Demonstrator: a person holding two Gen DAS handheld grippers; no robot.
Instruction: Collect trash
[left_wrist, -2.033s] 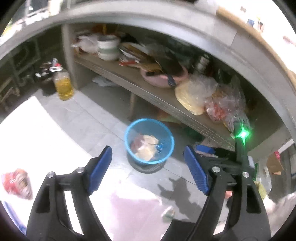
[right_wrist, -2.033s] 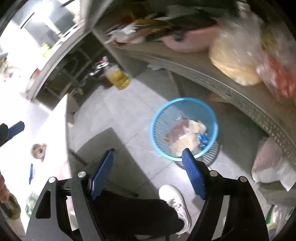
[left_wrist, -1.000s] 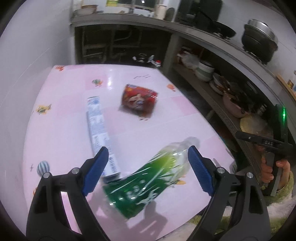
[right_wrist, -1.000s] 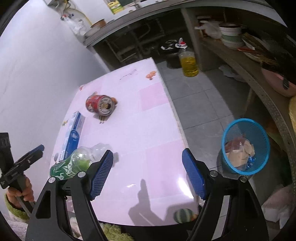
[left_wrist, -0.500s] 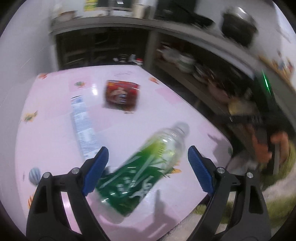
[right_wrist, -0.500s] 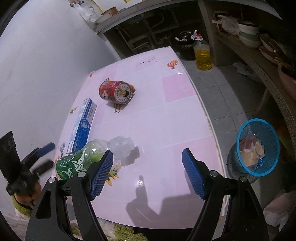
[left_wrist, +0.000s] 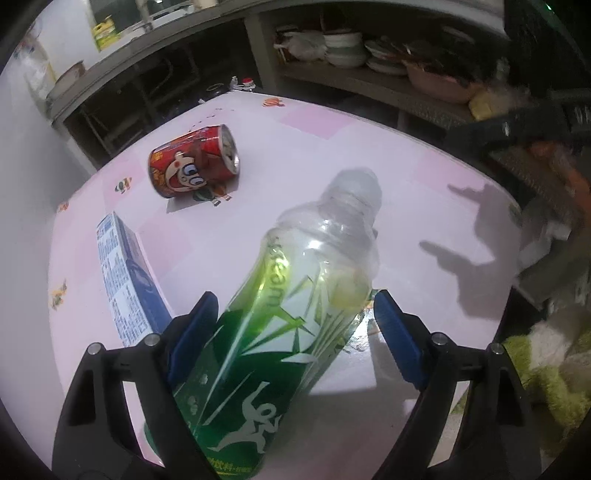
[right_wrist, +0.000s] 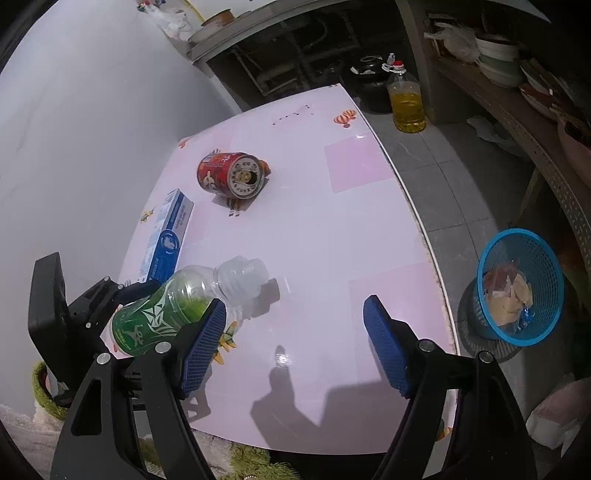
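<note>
A green-labelled plastic bottle (left_wrist: 280, 332) lies on the pink table (left_wrist: 406, 177), its clear neck pointing away. My left gripper (left_wrist: 291, 325) is open and straddles the bottle's body, with the blue pads on either side of it. The bottle also shows in the right wrist view (right_wrist: 177, 306) with the left gripper around it. A red can (left_wrist: 194, 166) (right_wrist: 231, 175) lies on its side further back. A blue box (left_wrist: 127, 280) (right_wrist: 166, 236) lies to the left. My right gripper (right_wrist: 295, 343) is open and empty above the table's near edge.
A blue mesh basket (right_wrist: 521, 288) with trash in it stands on the floor to the right of the table. A bottle of yellow oil (right_wrist: 406, 99) stands on the floor behind. Shelves with bowls (left_wrist: 343, 48) run along the right. A white wall is at the left.
My left gripper has moved forward and down, so the bottle now lies between its pads. My right gripper has come a little closer over the table. Both stay open.
</note>
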